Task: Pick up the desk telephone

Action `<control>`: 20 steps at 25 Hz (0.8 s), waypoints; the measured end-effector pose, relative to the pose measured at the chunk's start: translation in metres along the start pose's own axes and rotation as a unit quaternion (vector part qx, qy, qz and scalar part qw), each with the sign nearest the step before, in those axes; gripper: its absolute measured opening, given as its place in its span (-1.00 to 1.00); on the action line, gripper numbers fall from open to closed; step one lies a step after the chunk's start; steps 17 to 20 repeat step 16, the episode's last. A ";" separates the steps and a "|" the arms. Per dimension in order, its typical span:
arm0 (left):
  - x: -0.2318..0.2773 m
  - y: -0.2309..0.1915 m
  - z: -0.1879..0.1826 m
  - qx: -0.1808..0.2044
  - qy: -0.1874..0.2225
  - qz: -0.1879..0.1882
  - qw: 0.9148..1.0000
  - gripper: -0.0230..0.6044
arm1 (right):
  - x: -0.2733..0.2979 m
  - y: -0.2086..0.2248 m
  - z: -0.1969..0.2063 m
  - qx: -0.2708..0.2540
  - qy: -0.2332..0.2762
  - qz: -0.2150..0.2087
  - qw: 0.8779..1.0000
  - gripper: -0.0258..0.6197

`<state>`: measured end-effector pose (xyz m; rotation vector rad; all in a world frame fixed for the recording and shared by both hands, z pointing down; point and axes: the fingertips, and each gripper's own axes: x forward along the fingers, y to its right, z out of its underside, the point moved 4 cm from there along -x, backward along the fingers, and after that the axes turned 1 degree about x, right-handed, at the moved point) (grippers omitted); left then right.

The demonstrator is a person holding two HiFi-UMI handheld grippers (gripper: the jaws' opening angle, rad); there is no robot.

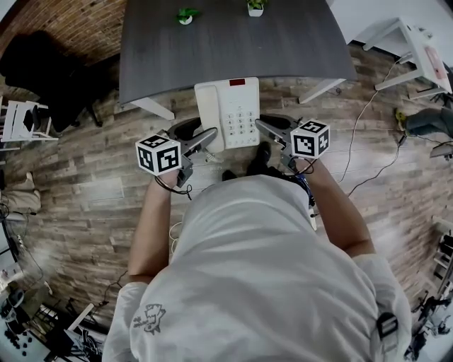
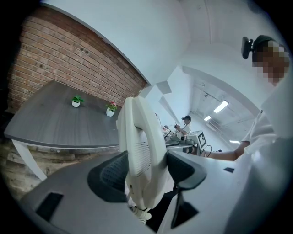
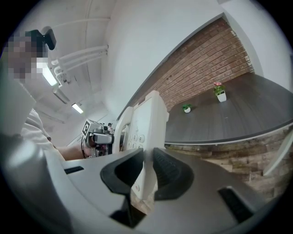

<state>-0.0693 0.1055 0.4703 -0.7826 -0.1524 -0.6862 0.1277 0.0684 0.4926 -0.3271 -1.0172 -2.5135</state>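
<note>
left hand-held gripper and right hand-held gripper clamp desk telephone.

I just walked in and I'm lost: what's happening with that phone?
A person holds a white phone between two handheld tongs, one in each hand. The left tongs are clamped on its handset side, the right tongs on the opposite edge. The phone is in the air at the near edge of the grey table, partly over the floor, keypad up. Two small potted plants stand at the table's far side.
</note>
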 end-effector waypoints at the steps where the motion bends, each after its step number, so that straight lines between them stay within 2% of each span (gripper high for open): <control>1: 0.002 0.001 -0.001 -0.001 0.001 0.000 1.000 -0.03 | -0.001 0.001 -0.002 0.002 0.000 0.000 1.000 -0.69; 9: -0.020 0.000 0.012 0.002 0.010 0.003 1.000 -0.03 | 0.007 -0.018 0.011 -0.006 0.006 0.005 1.000 -0.69; 16: 0.017 -0.005 -0.018 -0.003 0.008 0.001 1.000 -0.03 | -0.003 0.016 -0.020 0.002 0.001 0.008 1.000 -0.69; 20: 0.017 -0.005 -0.018 -0.003 0.008 0.001 1.000 -0.03 | -0.003 0.016 -0.020 0.002 0.001 0.008 1.000 -0.69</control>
